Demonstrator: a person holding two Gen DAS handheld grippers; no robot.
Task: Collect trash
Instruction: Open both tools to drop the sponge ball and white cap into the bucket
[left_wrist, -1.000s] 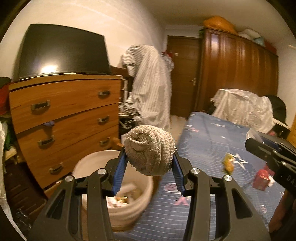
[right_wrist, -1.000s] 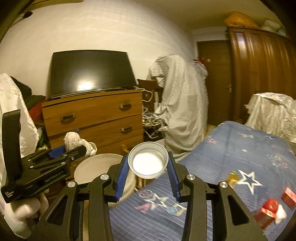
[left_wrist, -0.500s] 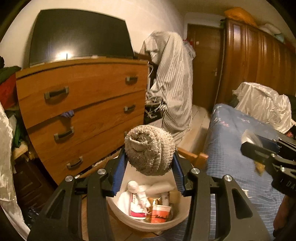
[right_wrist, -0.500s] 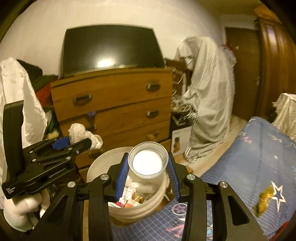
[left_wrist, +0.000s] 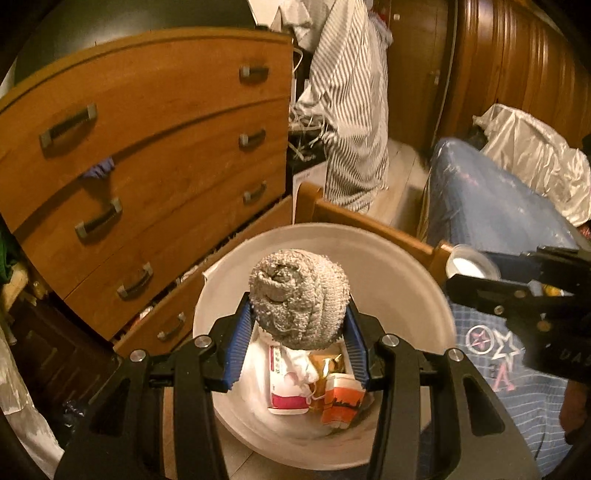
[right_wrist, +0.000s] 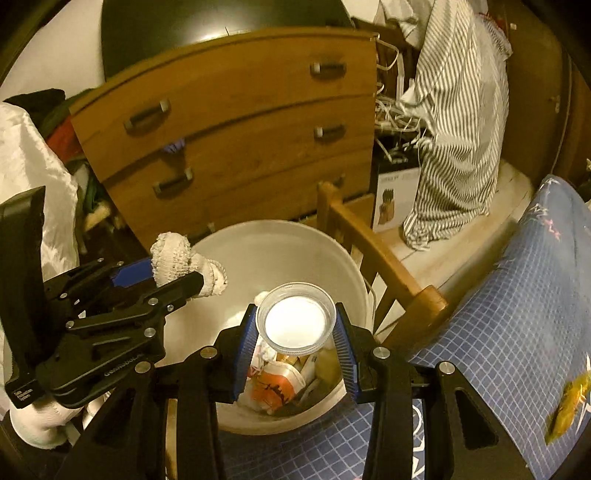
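Note:
My left gripper (left_wrist: 297, 330) is shut on a grey-white rolled sock (left_wrist: 299, 295) and holds it above the white trash bucket (left_wrist: 413, 280). My right gripper (right_wrist: 295, 338) is shut on a clear plastic cup (right_wrist: 295, 319) with a white bottom, also above the bucket (right_wrist: 280, 240). The bucket holds wrappers, a red-and-white carton (left_wrist: 286, 384) and an orange cup (left_wrist: 341, 400). The left gripper with the sock (right_wrist: 177, 258) shows at the left of the right wrist view. The right gripper and cup (left_wrist: 471, 264) show at the right of the left wrist view.
A wooden chest of drawers (left_wrist: 147, 155) stands right behind the bucket. A wooden bed frame (right_wrist: 373, 254) and a blue checked bedspread (right_wrist: 517, 314) lie to the right. A yellow wrapper (right_wrist: 567, 404) lies on the bedspread. A striped cloth (left_wrist: 351, 103) hangs further back.
Both grippers have swung left from the bed and tilted down over the bucket, still holding the sock and the cup. The bucket's contents now show below them.

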